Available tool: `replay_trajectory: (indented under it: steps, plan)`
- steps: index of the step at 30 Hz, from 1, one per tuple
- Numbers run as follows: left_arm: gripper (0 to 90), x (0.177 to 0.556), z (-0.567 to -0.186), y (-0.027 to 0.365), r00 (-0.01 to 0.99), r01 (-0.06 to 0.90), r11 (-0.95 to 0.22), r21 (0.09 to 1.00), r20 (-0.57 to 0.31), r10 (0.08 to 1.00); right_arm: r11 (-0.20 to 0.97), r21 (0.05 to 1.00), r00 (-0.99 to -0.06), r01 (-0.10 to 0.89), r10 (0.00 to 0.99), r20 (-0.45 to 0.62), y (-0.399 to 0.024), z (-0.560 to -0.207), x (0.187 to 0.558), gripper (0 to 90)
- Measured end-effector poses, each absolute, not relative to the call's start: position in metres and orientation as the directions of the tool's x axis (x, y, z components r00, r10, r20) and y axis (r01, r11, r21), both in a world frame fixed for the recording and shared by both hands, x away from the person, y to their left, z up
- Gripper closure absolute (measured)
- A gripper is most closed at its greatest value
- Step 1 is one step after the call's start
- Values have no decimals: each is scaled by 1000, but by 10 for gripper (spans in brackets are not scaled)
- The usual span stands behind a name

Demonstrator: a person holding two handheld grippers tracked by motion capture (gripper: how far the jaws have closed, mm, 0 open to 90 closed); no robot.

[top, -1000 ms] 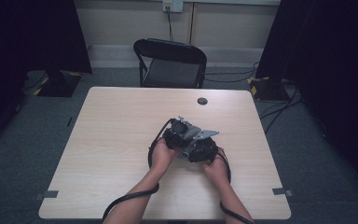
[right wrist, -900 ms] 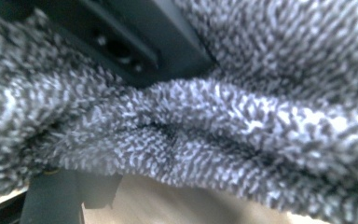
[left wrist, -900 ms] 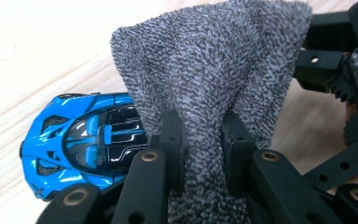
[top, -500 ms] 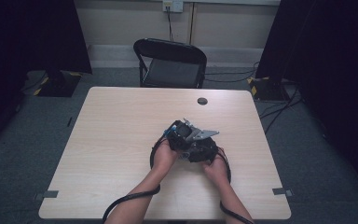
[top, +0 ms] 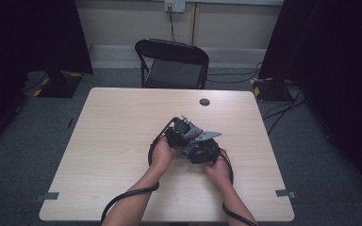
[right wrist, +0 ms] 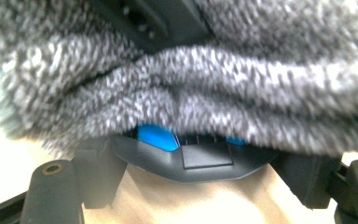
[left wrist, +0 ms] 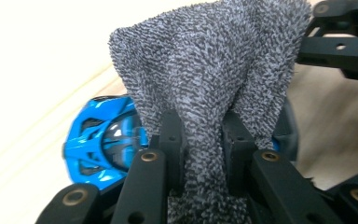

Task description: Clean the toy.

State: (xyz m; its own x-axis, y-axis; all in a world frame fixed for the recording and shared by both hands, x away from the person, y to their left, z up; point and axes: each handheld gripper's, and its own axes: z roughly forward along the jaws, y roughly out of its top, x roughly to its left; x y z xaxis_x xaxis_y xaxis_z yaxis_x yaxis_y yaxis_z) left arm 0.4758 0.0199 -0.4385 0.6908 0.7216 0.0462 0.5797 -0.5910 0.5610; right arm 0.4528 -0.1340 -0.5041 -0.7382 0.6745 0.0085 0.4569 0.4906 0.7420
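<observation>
Here we find the left gripper (left wrist: 200,144) clamped on a grey terry cloth (left wrist: 214,70); the right gripper (right wrist: 200,182) grips a blue toy car (right wrist: 156,136), jaws wide, over the table (top: 113,136).

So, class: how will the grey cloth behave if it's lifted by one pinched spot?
Probably floppy: the cloth bunches and folds between the left gripper's jaws. Likely light, since it drapes over the blue toy and sags there. Its fuzzy pile should grip rather than slip.
</observation>
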Motion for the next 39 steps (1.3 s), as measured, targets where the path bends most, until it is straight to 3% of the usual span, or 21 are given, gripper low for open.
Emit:
replay_trajectory:
  steps: [8,39]
  plan:
    - [742,485,-440,33,654,617,-544,569,13,756,490,741,-738,459,675,10,-134,-504,453,244]
    - [742,506,-446,54,595,669,-507,543,16,803,490,741,-737,459,675,11,-134,-504,453,244]
